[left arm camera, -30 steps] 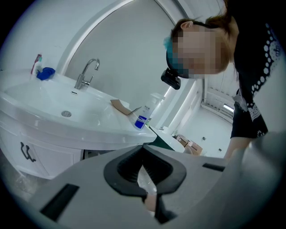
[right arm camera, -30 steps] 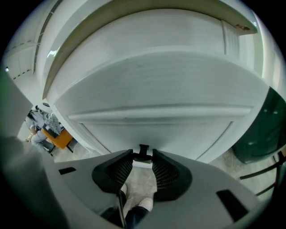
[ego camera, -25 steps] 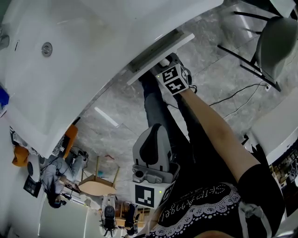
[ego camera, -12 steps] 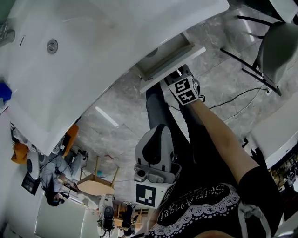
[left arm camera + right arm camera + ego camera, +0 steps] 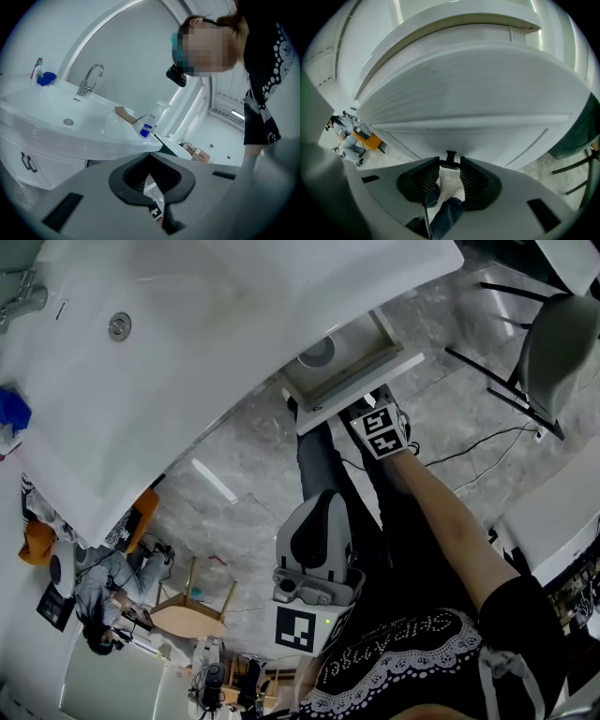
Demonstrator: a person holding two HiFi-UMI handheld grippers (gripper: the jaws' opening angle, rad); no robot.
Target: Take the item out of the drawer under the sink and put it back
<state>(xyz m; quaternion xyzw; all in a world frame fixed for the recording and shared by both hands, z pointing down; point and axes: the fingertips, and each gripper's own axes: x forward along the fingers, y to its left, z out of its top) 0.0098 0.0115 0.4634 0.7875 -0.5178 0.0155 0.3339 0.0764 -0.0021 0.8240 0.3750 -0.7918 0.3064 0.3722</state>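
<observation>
1. Far to my left, the white sink (image 5: 187, 371) fills the top of the head view. Its drain (image 5: 118, 326) sits in the bowl, the tap (image 5: 21, 300) is at the edge, and a blue thing (image 5: 11, 411) lies on the rim
2. My left gripper (image 5: 322, 498) hangs close to my body, over my legs and well apart from the cabinet. Its jaws are pressed together at the tips with nothing between them. Its own view looks across the sink to a bottle with a blue label (image 5: 147, 127) on the counter
3. The drawer (image 5: 366, 390) under the sink stands pulled out. The item (image 5: 317, 352), round and pale, lies inside it toward the left end; I cannot tell what it is
4. My right gripper (image 5: 359, 409) is up against the drawer front (image 5: 454, 138), with my arm stretched out to it. Its jaws are pinched on the small black handle (image 5: 450, 159)
5. At the far right, a chair (image 5: 553, 334) stands on the grey stone floor, and a black cable (image 5: 469, 439) trails across the floor near it
</observation>
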